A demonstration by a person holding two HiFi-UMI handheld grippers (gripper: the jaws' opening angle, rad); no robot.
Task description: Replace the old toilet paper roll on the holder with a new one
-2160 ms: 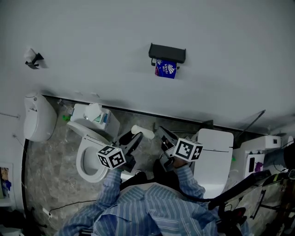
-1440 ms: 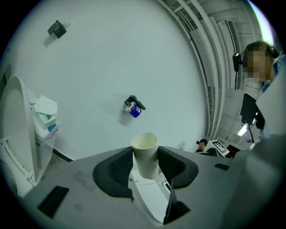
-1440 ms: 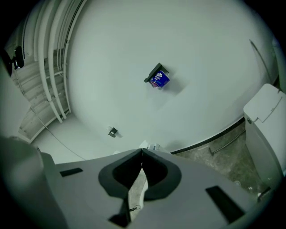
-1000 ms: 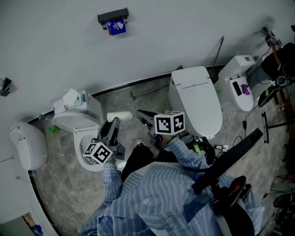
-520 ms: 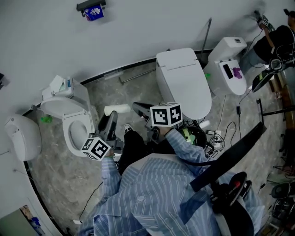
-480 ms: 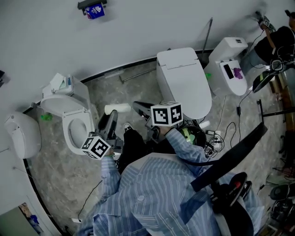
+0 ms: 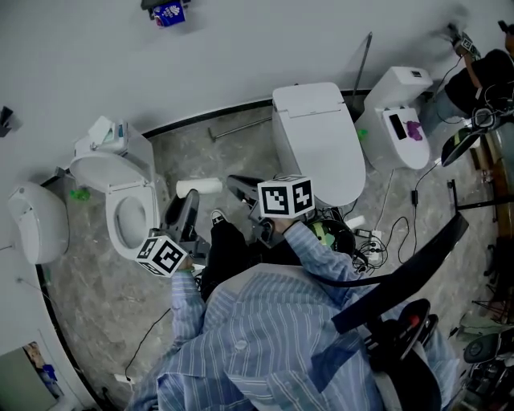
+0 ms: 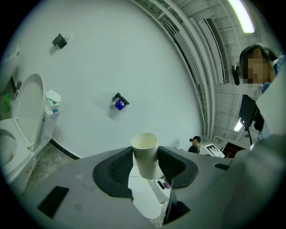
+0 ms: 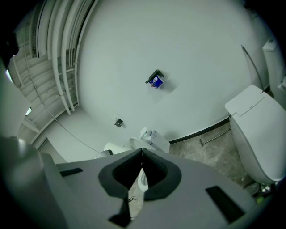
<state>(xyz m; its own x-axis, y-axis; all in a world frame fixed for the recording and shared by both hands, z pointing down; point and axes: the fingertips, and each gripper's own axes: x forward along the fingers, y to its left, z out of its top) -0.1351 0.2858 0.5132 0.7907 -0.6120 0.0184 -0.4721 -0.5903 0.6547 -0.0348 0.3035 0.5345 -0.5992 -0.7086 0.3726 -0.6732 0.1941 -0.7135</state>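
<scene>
A bare pale cardboard tube point(image 8: 144, 146) stands between the pads of my left gripper point(image 8: 145, 167), which is shut on it. In the head view the tube point(image 7: 201, 187) lies crosswise at the tips of the left gripper point(image 7: 186, 201), above the grey floor. My right gripper point(image 7: 234, 185) is beside it, jaws shut and empty; in its own view the right gripper point(image 9: 141, 154) has its pads touching. The black holder point(image 7: 165, 4) on the white wall carries a blue-wrapped roll point(image 7: 168, 14), far from both grippers. The same holder point(image 8: 119, 101) is small in the left gripper view, and the holder point(image 9: 155, 79) also appears in the right gripper view.
An open toilet point(image 7: 120, 221) stands left of the grippers, with a tissue box point(image 7: 102, 128) on its tank. A closed-lid toilet point(image 7: 317, 140) is just right of them, another white unit point(image 7: 397, 120) further right. Cables point(image 7: 377, 233) lie on the floor. A white fixture point(image 7: 36, 221) hangs at far left.
The view has swung: the holder slid from top centre to the top left edge. Both grippers shifted across the floor, the left still on the tube, the right still shut.
</scene>
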